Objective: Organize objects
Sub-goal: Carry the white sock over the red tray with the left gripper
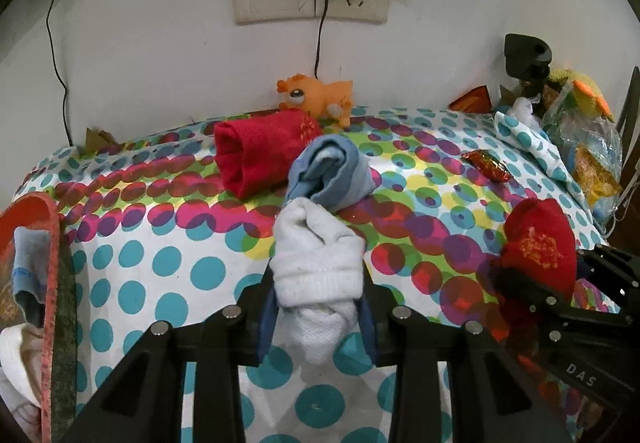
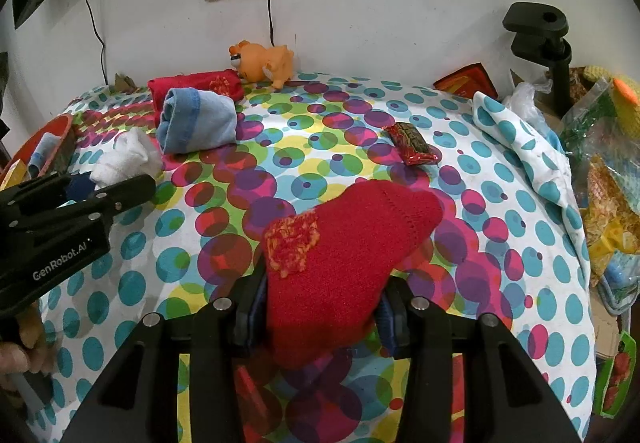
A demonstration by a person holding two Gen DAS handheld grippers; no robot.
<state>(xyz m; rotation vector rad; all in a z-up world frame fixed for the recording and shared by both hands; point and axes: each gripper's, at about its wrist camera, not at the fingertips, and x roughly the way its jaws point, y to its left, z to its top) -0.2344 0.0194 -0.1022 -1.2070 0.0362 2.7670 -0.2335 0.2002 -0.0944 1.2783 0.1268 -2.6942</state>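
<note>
White rolled sock [image 1: 318,275] is sitting between the blue pads of the left gripper [image 1: 318,317], low on the dotted tablecloth [image 1: 168,267]; the pads are pressing its cuff end, so the jaws are standing narrow and holding it. Red sock [image 2: 340,267] is being held likewise in the right gripper [image 2: 320,313], its toe pointing up and away over the cloth. Step in hand, as judged: both socks are being gripped for removal to a container. The red basket [image 1: 50,243] at the left edge, already holding blue and white fabric, is the likely goal; the next move calls for lifting the white sock clear of the blue rolled sock [image 1: 328,175] touching its far end. Both grippers are pointing steeply downward, side by side.
</note>
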